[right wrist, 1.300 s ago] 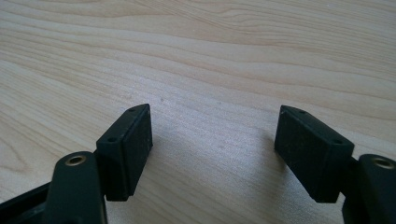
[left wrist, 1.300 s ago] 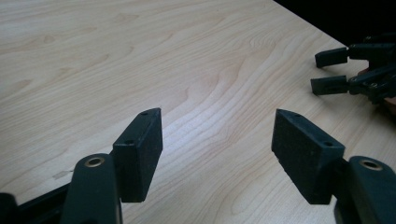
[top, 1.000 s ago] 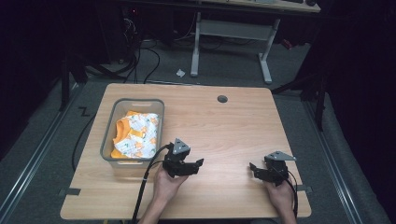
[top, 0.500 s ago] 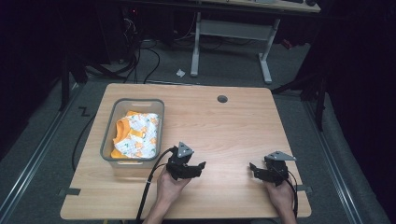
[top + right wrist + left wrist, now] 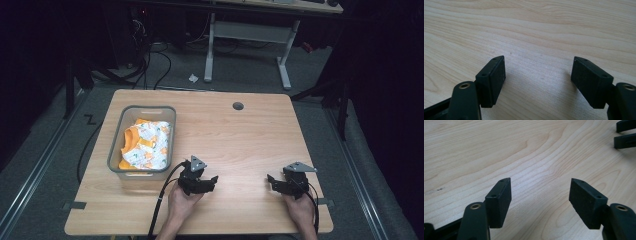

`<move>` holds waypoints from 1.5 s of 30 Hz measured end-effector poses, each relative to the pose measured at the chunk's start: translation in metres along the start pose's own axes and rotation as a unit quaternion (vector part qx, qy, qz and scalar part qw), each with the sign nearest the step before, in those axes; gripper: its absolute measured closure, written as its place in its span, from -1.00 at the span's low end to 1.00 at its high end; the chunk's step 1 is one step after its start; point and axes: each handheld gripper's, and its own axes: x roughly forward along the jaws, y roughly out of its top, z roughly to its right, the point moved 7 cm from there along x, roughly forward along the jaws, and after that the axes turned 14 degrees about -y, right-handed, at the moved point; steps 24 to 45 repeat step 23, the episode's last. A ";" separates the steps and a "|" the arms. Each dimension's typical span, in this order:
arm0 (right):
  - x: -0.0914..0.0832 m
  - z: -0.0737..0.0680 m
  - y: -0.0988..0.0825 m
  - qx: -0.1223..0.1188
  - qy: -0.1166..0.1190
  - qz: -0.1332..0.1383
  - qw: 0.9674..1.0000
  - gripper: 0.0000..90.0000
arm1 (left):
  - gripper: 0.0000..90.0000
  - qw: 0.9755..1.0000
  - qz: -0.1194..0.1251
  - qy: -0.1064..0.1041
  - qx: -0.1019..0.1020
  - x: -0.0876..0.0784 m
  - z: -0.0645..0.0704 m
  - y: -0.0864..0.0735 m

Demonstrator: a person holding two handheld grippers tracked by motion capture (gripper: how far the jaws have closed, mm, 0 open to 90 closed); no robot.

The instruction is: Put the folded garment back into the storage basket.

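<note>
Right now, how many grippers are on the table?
2. The left gripper sits near the front edge, right of the grey bin holding the orange and white cloth. The right gripper sits toward the front right. Both have open, empty fingers.

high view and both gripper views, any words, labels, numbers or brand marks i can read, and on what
None: no readable text in these pictures.
Cloth in the grey bin: an orange and white printed pattern, too small to tell any lettering.
Left gripper and right gripper: plain black jaws, open, no markings.
Table: bare wood grain, no label.
</note>
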 end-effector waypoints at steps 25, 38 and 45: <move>0.000 0.000 0.000 -0.001 0.000 0.000 1.000 -0.38 | -0.29 0.997 -0.023 0.060 0.037 0.013 -0.008 -0.014; 0.000 0.000 0.000 -0.001 0.000 0.000 1.000 -0.38 | -0.29 0.997 -0.023 0.060 0.037 0.013 -0.008 -0.014; 0.000 0.000 0.000 -0.001 0.000 0.000 1.000 -0.38 | -0.29 0.997 -0.023 0.060 0.037 0.013 -0.008 -0.014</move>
